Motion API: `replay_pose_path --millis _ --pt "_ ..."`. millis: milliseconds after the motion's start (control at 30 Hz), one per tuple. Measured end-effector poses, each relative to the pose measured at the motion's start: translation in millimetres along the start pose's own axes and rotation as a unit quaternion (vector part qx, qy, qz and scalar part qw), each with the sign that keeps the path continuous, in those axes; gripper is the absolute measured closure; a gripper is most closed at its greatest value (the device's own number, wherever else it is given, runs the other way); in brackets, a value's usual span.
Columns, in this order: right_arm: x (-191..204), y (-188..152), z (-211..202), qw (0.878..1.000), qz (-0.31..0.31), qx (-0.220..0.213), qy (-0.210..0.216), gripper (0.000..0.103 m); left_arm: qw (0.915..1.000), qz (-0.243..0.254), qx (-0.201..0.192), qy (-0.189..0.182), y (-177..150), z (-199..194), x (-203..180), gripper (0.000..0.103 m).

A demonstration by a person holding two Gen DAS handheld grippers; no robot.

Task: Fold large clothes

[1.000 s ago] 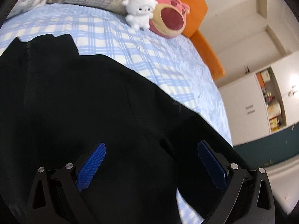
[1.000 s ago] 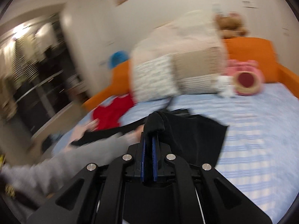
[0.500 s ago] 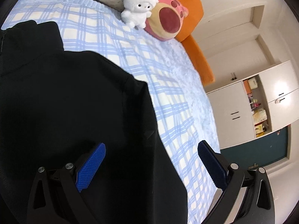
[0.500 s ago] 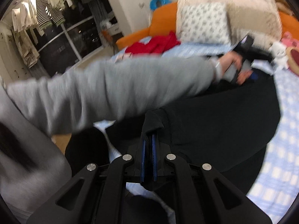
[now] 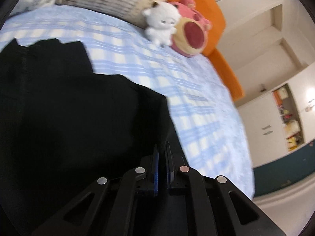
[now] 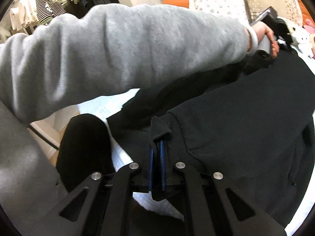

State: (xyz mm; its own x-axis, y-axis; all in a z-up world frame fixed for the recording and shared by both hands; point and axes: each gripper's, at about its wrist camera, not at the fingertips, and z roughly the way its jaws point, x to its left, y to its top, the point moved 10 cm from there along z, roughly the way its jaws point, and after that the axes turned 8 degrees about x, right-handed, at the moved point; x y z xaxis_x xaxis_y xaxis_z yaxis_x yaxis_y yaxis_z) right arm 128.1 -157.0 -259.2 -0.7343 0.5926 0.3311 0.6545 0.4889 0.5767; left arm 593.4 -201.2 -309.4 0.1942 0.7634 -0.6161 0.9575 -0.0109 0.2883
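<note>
The left claw [image 5: 161, 153], wide open a second ago, has clamped the black garment [image 5: 69, 108] while the right claw [image 6: 157, 147] grips another fold, so folding can proceed.

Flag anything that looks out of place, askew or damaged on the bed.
Nothing stands out. The black garment lies rumpled on the checked bedsheet, mid-fold, pinched by the left gripper and right gripper. The plush toys sit upright.

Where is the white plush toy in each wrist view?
Left wrist: the white plush sits upper middle, on the checked bed against the pink plush.
Right wrist: the same toy shows small at the far right edge.
Shared landmark: the black garment.
</note>
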Motion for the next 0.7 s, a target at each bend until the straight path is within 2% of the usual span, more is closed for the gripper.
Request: replay_pose_path --millis 33,67,100,133,167,200,233,300,367,467,500,533,567,633,700 --pt "-2.1 0.3 2.1 1.0 0.006 0.003 -0.007 0.09 0.9995 -0.005 0.011 0.029 -1.2 4.7 11.1 0.084" --pt "-3.6 -2.3 4.1 1.0 0.01 0.011 -0.017 0.086 0.9985 -0.009 0.021 0.049 -2.3 9.7 19.6 0.055" --pt "-6.3 -4.4 6.0 0.999 0.013 0.02 -0.03 0.062 0.9979 -0.009 0.028 0.058 -4.5 12.8 24.2 0.05" --pt "-10.1 -6.1 6.5 0.999 0.014 0.026 -0.043 0.035 0.9985 -0.002 0.021 0.051 -6.2 10.8 21.4 0.048" --pt "-10.7 -7.3 3.5 0.998 0.011 0.027 -0.057 0.028 0.9986 0.004 0.014 0.05 -7.9 5.5 18.7 0.034" --pt "-7.2 -7.4 -5.4 0.997 0.002 0.016 -0.071 0.027 0.9988 0.004 0.013 0.047 -10.2 0.6 16.8 0.014" --pt "-4.0 -7.6 -13.2 0.997 -0.004 0.011 -0.072 0.028 0.9989 0.003 0.011 0.046 -12.7 -7.7 14.5 0.012" --pt "-0.8 -6.5 -32.8 0.998 -0.003 0.001 -0.068 0.027 0.9981 0.011 -0.004 0.061 -18.2 -36.2 10.8 0.012" --pt "-7.1 -1.1 -57.7 0.997 0.004 -0.021 -0.074 0.026 0.9978 0.033 -0.014 0.057 -29.8 -68.8 3.7 0.011" --pt "-40.0 22.4 -89.0 0.99 0.025 -0.07 -0.116 0.026 0.9931 0.078 -0.041 0.077 -69.2 -135.8 0.6 0.01" --pt "-53.8 29.7 -98.2 0.988 0.033 -0.083 -0.128 0.032 0.9911 0.091 -0.05 0.083 -85.4 -156.6 2.6 0.01" --pt "-76.9 43.1 -106.6 0.983 0.05 -0.102 -0.143 0.047 0.9894 0.1 -0.059 0.087 -103.9 -177.7 6.5 0.01" --pt "-91.5 51.0 -111.5 0.981 0.06 -0.11 -0.15 0.053 0.9876 0.104 -0.073 0.093 -132.6 -207.7 17.7 0.01" --pt "-151.1 78.2 -112.6 0.971 0.11 -0.126 -0.169 0.077 0.9867 0.096 -0.08 0.104 -169.6 -241.4 38.0 0.01" --pt "-196.0 98.6 -99.2 0.964 0.153 -0.124 -0.179 0.081 0.9874 0.066 -0.093 0.11 -211.7 -284.5 75.0 0.01"
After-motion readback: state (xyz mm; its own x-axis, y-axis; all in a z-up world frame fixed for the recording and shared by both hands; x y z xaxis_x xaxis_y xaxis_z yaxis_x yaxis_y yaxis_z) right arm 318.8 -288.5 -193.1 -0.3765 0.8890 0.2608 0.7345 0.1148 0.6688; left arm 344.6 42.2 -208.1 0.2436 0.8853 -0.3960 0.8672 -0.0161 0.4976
